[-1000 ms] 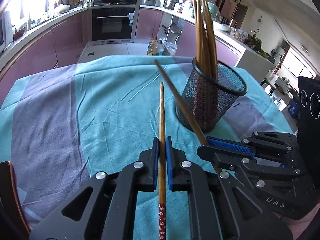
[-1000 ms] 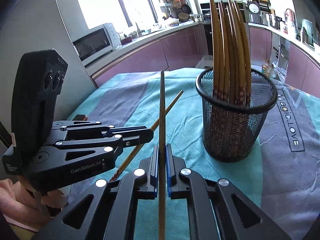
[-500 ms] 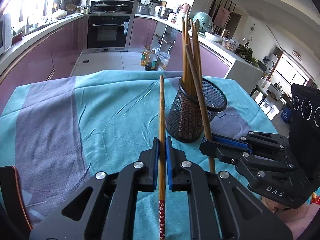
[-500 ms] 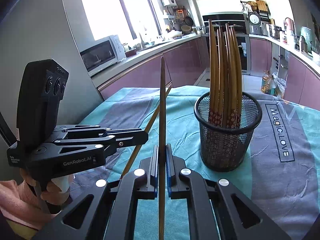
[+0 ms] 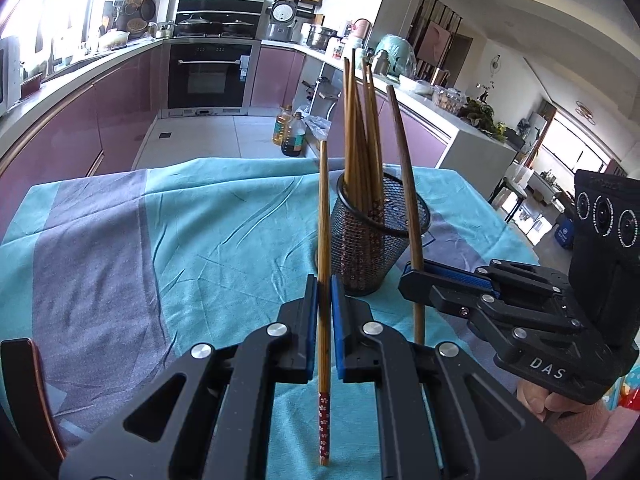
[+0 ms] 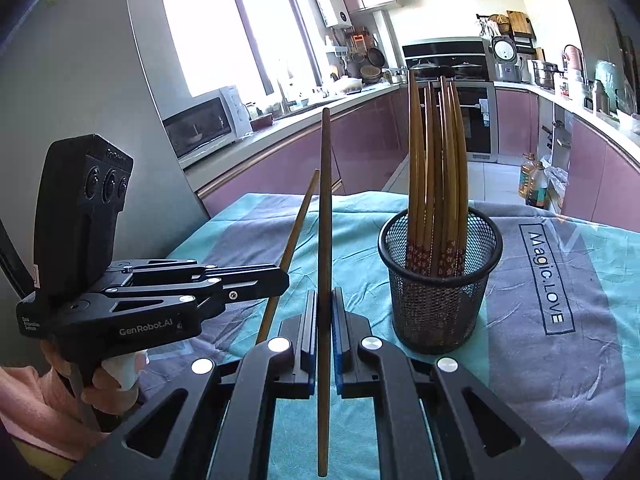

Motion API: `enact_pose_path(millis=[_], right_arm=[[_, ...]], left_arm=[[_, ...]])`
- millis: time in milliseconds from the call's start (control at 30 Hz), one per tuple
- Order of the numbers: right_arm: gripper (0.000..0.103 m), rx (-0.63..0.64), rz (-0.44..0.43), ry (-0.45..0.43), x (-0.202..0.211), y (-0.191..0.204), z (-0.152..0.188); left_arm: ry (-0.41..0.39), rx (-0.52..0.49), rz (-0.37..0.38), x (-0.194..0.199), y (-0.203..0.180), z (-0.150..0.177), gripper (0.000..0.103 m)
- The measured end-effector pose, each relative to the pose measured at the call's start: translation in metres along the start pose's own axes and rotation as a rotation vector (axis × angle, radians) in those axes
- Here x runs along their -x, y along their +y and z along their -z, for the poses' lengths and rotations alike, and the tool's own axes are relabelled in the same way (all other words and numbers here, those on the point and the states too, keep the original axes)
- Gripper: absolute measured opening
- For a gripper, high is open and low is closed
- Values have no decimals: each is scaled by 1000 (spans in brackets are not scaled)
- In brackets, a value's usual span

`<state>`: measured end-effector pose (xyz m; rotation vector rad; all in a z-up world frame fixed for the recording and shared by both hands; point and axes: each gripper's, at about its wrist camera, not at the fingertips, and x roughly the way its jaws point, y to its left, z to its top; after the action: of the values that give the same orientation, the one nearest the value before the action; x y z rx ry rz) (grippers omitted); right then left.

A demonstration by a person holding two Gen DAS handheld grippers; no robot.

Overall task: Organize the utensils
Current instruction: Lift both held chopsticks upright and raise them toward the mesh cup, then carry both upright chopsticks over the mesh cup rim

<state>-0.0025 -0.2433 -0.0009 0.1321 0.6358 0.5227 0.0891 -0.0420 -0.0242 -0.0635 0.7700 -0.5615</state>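
Each gripper, left (image 5: 324,296) and right (image 6: 325,304), was clamped on one chopstick (image 5: 324,240) (image 6: 325,220), held near the mesh cup (image 6: 440,280) of chopsticks on the cloth (image 5: 200,232).

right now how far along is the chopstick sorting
Mostly done: a bunch of chopsticks stands in the mesh cup. In hand: the left claw and right claw each grip one chopstick, both outside the cup. Left: dropping those two in. No loose ones show on the cloth.
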Motion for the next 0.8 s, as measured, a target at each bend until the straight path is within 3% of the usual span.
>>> enact_pose_path(millis=[800], right_arm=[[6, -10, 6, -49, 12, -5, -4]], left_arm=[[-26, -2, 39, 13, -1, -6, 8]])
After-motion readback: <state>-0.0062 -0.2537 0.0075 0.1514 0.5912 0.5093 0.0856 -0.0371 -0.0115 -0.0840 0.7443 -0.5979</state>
